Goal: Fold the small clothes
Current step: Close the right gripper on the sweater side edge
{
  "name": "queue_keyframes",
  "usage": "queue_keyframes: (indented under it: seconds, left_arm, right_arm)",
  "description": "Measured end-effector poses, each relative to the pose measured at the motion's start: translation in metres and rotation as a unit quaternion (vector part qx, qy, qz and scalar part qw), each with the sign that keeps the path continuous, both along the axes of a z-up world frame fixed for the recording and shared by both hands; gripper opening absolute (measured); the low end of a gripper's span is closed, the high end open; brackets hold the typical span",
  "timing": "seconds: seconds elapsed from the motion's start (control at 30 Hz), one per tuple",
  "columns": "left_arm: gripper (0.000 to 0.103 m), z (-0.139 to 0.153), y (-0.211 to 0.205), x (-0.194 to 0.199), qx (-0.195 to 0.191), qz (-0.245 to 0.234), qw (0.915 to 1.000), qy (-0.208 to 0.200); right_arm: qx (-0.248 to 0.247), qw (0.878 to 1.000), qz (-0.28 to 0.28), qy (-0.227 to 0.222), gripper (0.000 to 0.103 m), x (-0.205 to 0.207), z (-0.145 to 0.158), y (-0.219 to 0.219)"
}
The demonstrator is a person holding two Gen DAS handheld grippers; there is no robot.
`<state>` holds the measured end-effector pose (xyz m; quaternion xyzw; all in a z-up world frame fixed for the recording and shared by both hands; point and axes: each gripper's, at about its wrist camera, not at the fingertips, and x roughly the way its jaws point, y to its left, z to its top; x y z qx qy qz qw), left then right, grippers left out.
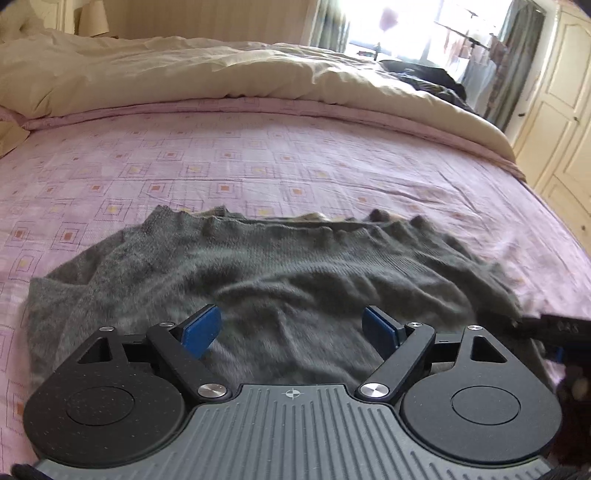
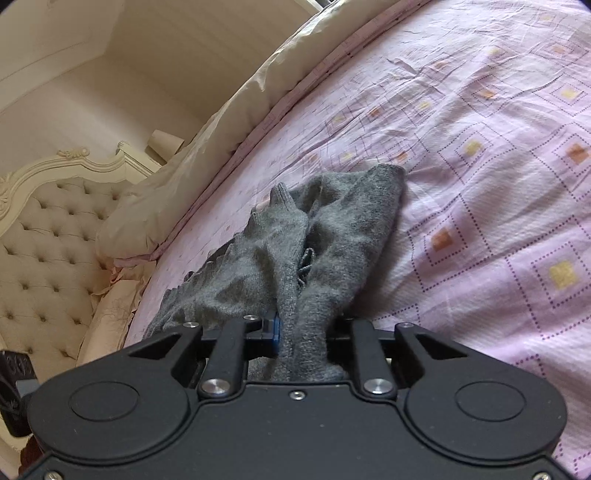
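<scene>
Grey knit garment [image 2: 295,258] is pinched at one bunched corner between the closed fingers of the right gripper [image 2: 301,328]. Left gripper [image 1: 291,328] is held low over its near edge, fingers spread wide apart. Beyond the fingertips, pink patterned bedspread [image 1: 258,155] is seen, bounded by a cream duvet [image 1: 184,70].

A pink bedsheet [image 1: 295,162] patterned with squares covers the bed, with a cream duvet [image 1: 184,74] bunched along its far edge. A tufted cream headboard [image 2: 48,236] stands beside it, and white wardrobe doors [image 1: 561,110] flank a bright window [image 1: 417,29].
</scene>
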<state>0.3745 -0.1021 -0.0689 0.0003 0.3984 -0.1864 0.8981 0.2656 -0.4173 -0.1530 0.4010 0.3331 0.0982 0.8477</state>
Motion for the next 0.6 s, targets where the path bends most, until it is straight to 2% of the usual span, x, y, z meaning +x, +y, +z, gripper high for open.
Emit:
queue_keyframes:
  seconds: [0.1,0.13,0.2,0.27,0.37,0.5,0.6]
  left_arm:
    - [0.083,-0.013,-0.006,-0.020,0.033,-0.019,0.9993,-0.005]
    - [0.083,-0.023,-0.008,-0.020,0.046,-0.023,0.9986,0.008]
    - [0.084,-0.030,-0.006,-0.021,0.046,-0.028,0.9985,-0.005]
    - [0.083,-0.024,-0.002,-0.021,0.030,-0.027,0.9992,-0.001]
    - [0.083,-0.010,0.022,-0.028,-0.017,-0.007,0.9998,0.003]
    - [0.083,0.001,0.063,-0.052,-0.022,0.018,0.9994,-0.019]
    - [0.083,0.002,0.095,-0.065,-0.029,0.032,0.9989,-0.015]
  right_arm:
    - [-0.025,1.000,-0.003,0.009,0.026,0.004,0.012,0.008]
    - [-0.036,0.999,-0.003,0.012,0.026,0.005,0.017,0.010]
    - [-0.063,0.998,-0.001,0.016,0.026,0.007,0.027,0.017]
    - [-0.082,0.997,0.003,0.017,0.026,0.011,0.038,0.023]
    - [-0.109,0.994,0.009,0.019,0.026,0.016,0.059,0.037]
    - [-0.137,0.990,0.028,0.008,0.025,0.025,0.094,0.065]
    - [-0.158,0.986,0.057,-0.009,0.025,0.036,0.124,0.102]
